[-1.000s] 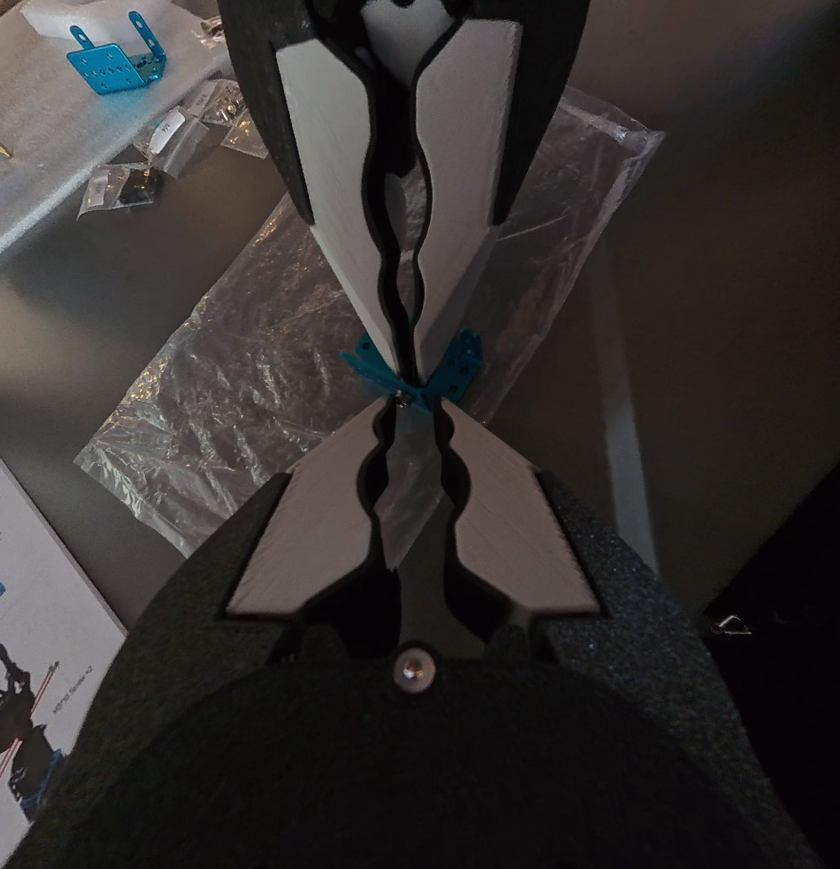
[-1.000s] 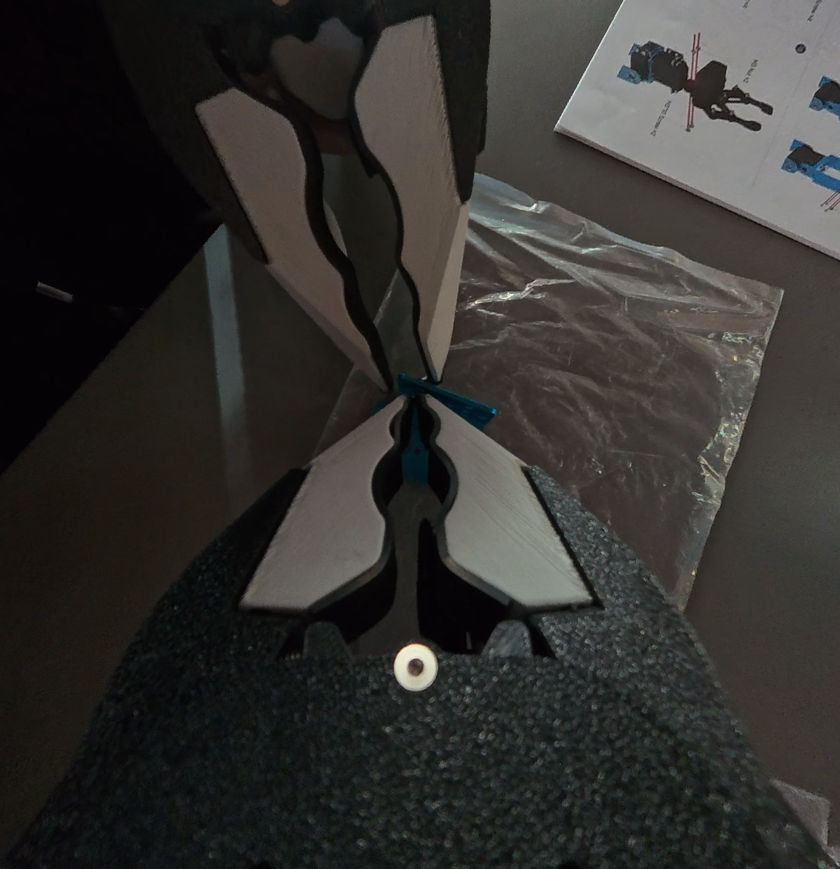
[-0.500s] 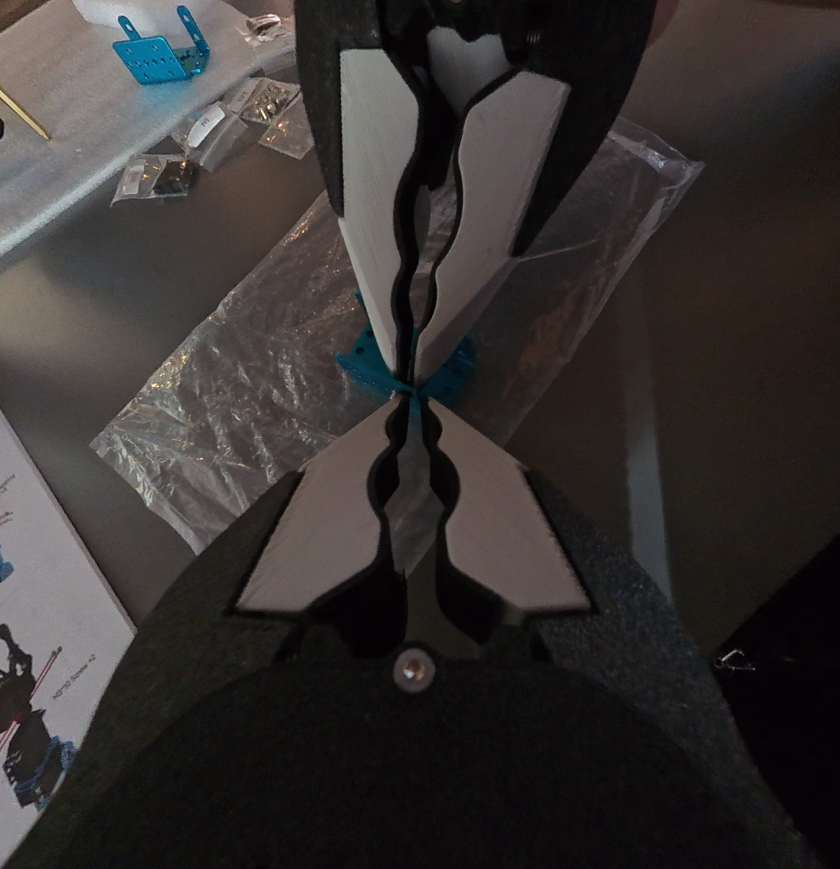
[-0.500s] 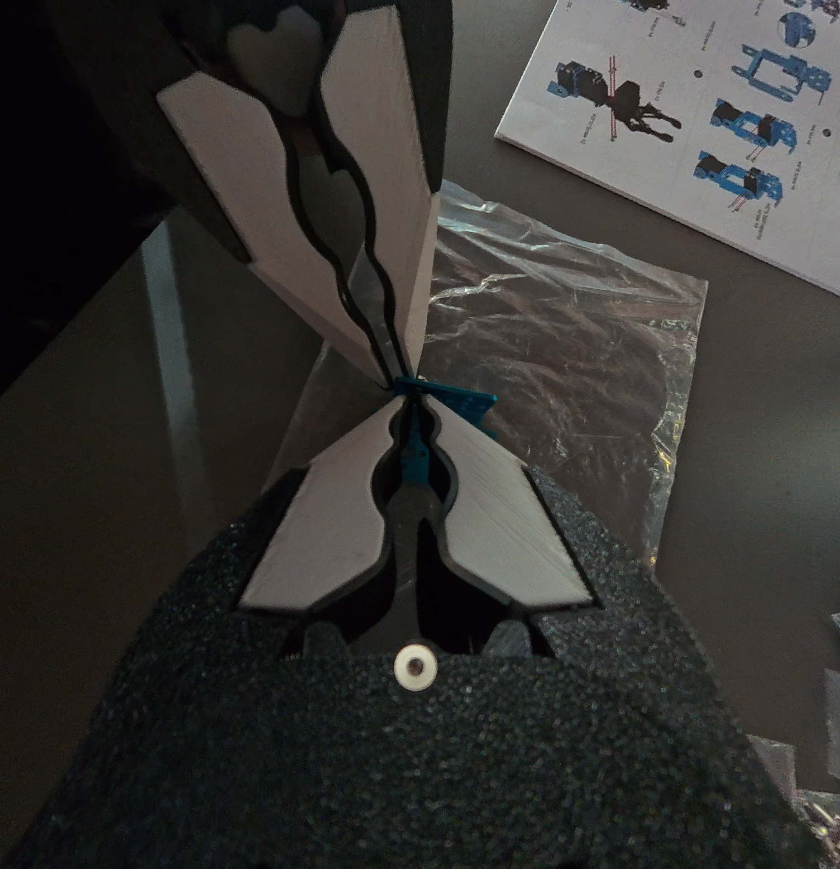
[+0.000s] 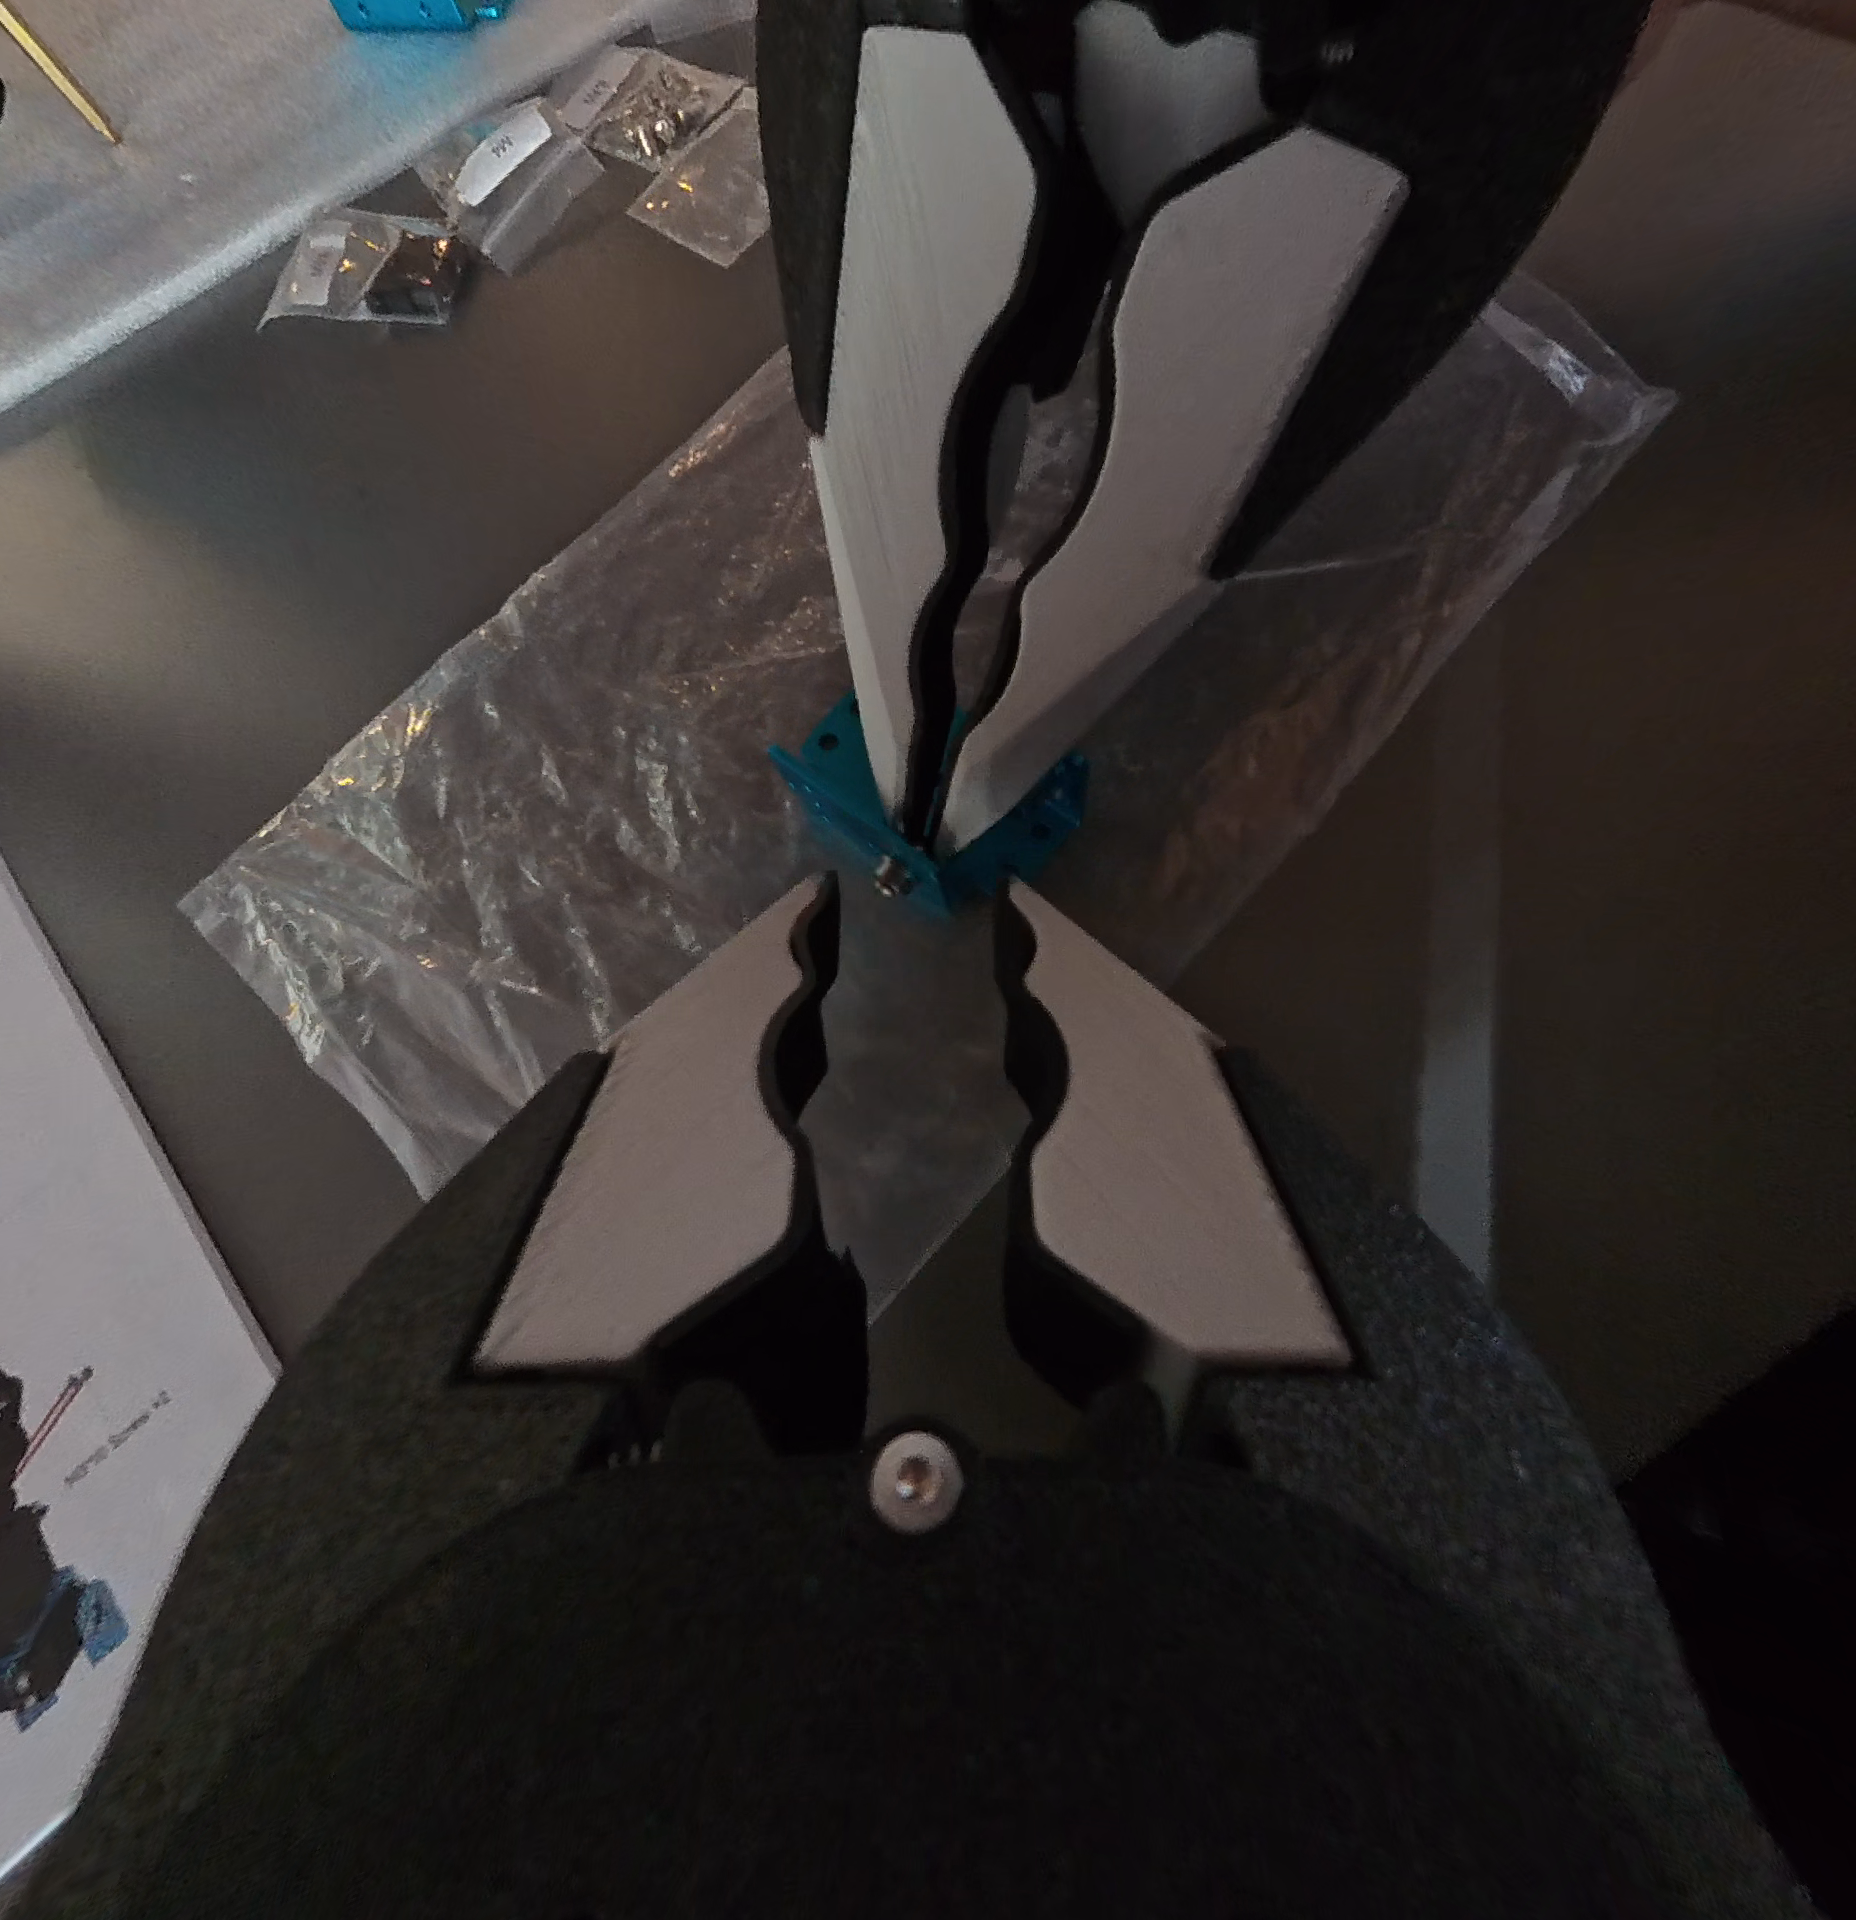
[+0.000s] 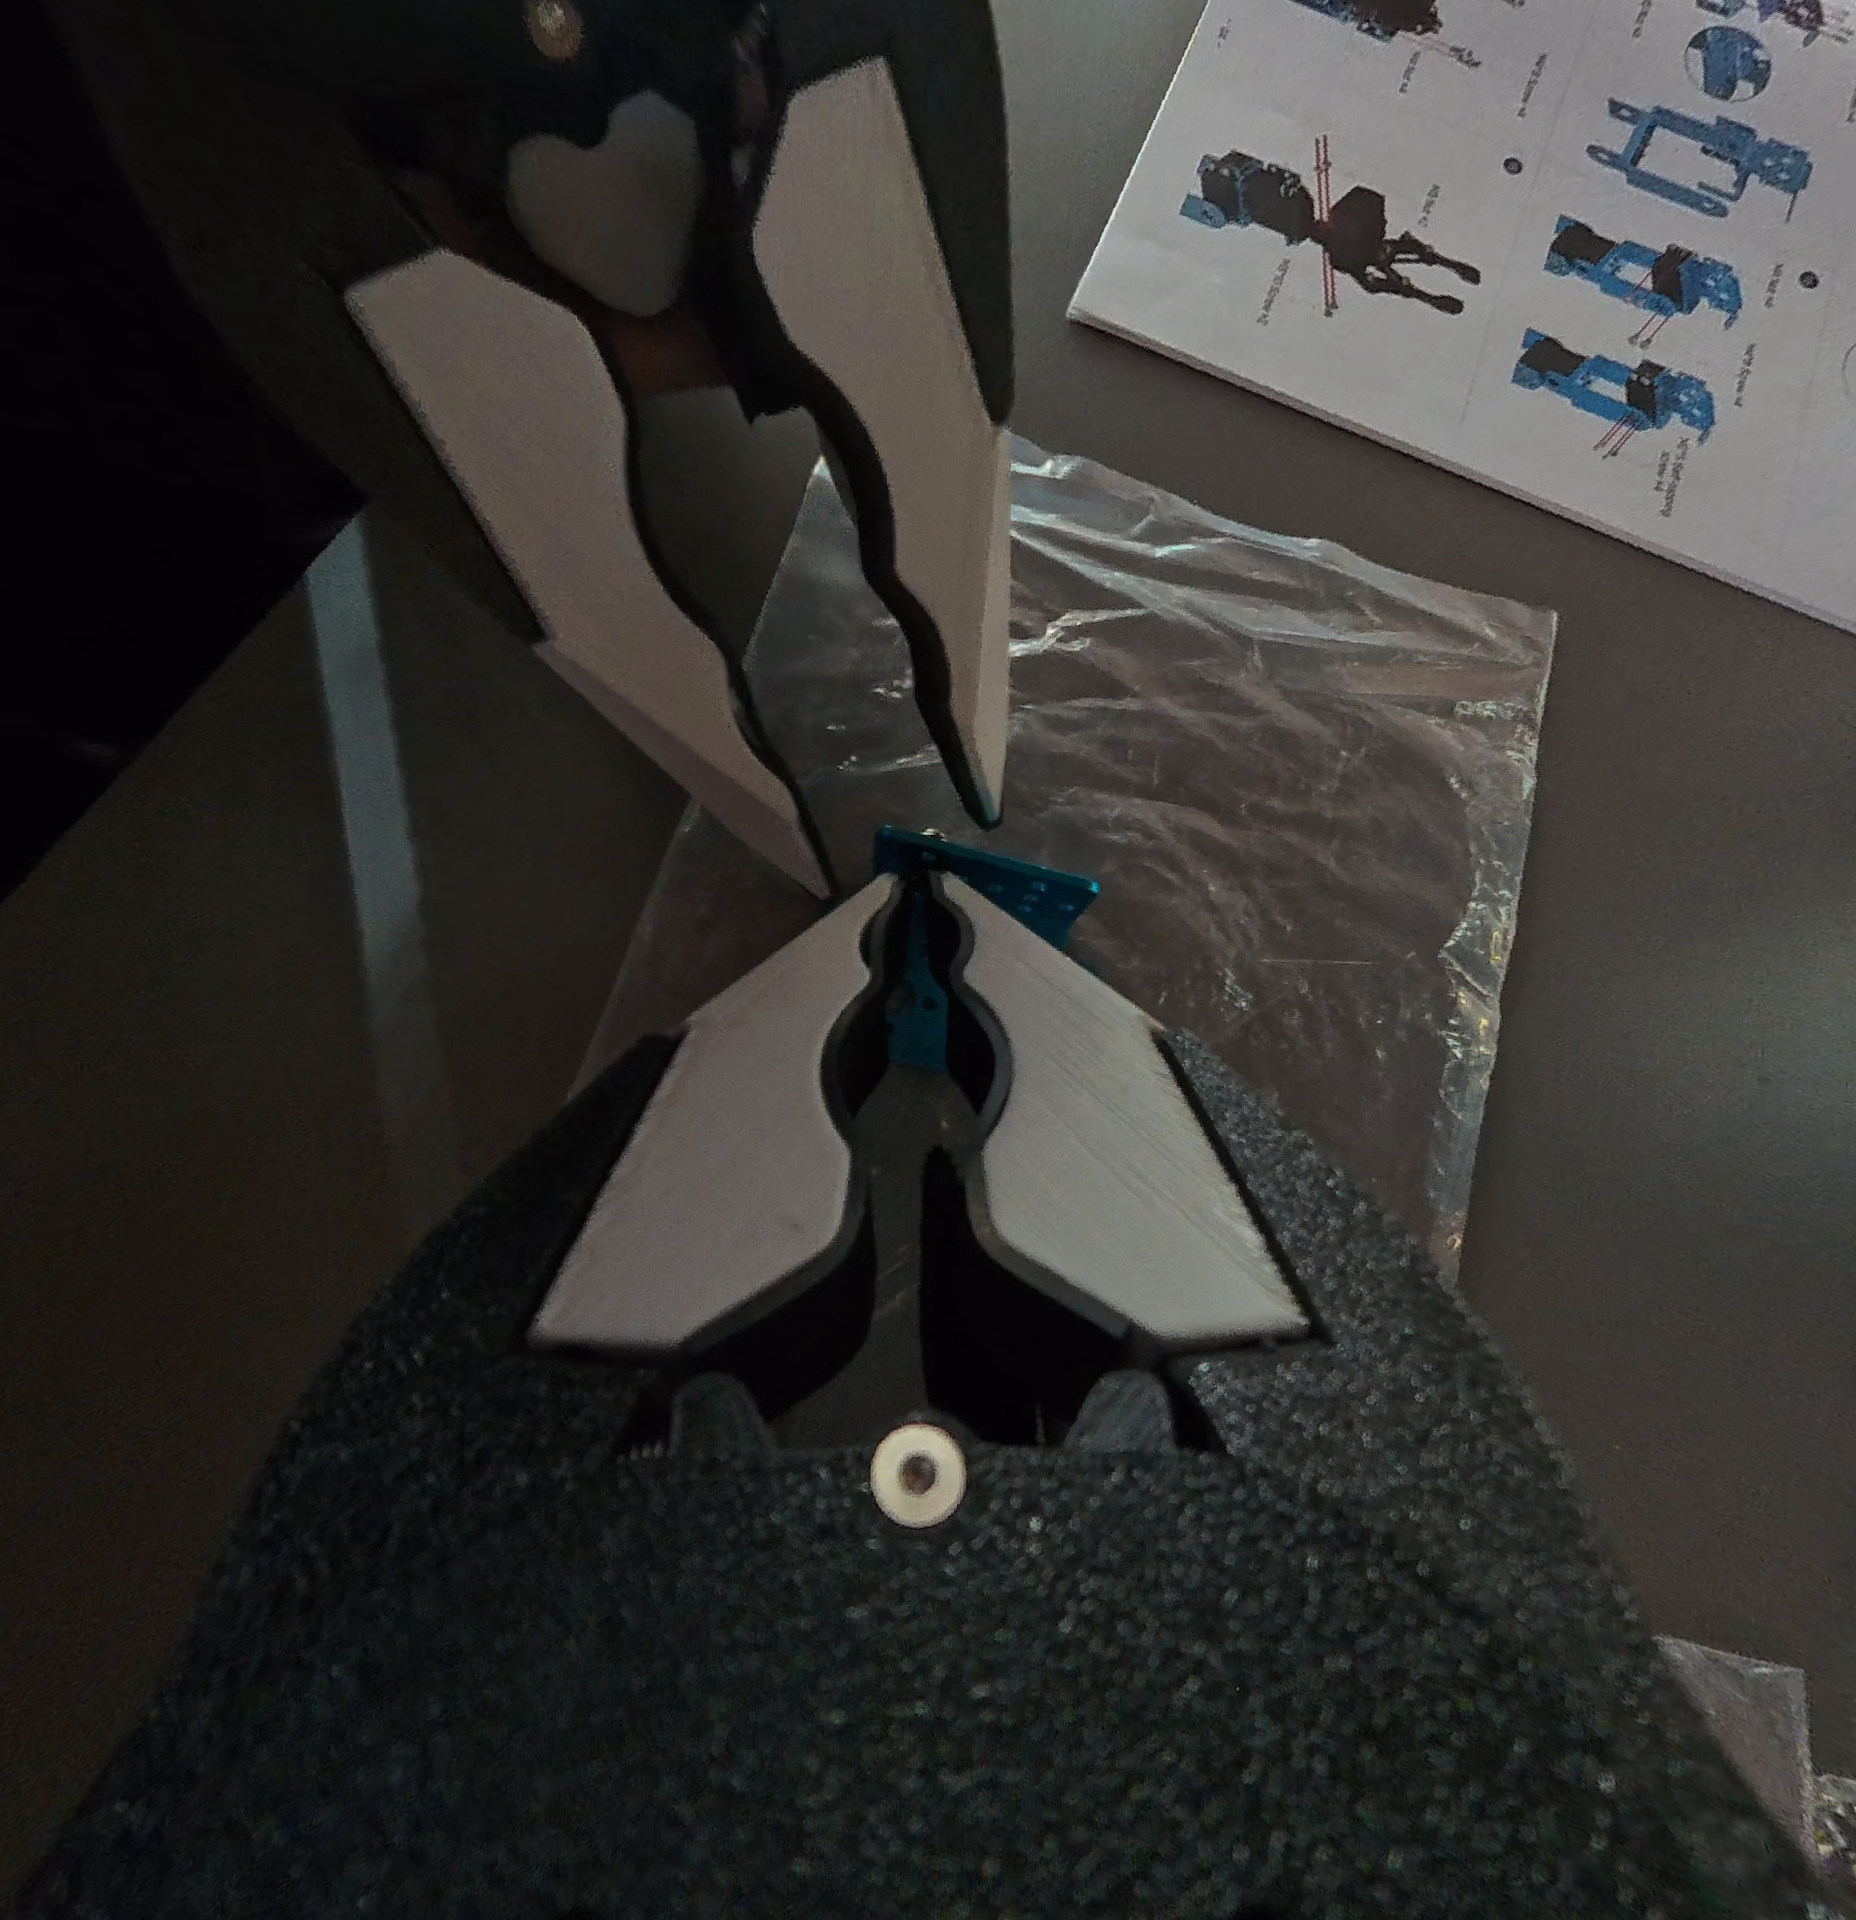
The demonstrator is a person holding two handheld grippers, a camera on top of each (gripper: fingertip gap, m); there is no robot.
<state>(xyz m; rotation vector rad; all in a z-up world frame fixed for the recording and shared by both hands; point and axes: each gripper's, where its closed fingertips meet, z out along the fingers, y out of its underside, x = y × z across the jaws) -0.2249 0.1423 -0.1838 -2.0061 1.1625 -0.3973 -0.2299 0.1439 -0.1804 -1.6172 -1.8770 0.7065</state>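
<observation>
A small blue metal bracket (image 5: 1038,821) with rows of holes is held above a clear plastic bag (image 5: 550,831). A small silver screw head (image 5: 888,871) shows at its corner. My right gripper (image 6: 908,883) is shut on the bracket (image 6: 1028,899); in the left wrist view it comes down from the top (image 5: 929,821). My left gripper (image 5: 919,904) is open, its fingertips standing on either side of the bracket's near corner, not gripping. In the right wrist view the left gripper (image 6: 903,847) comes from the top left, jaws apart.
A printed instruction sheet (image 6: 1526,260) lies beyond the bag (image 6: 1267,779), and also at the left (image 5: 62,1247). Small bags of parts (image 5: 404,270) lie by a grey foam sheet (image 5: 176,156) with another blue part (image 5: 404,10) and a brass rod (image 5: 56,73). My left and right fingertips are right by each other.
My left gripper has opened and let go of the blue bracket. My right gripper has stayed shut on it. The table has shifted in both views.
</observation>
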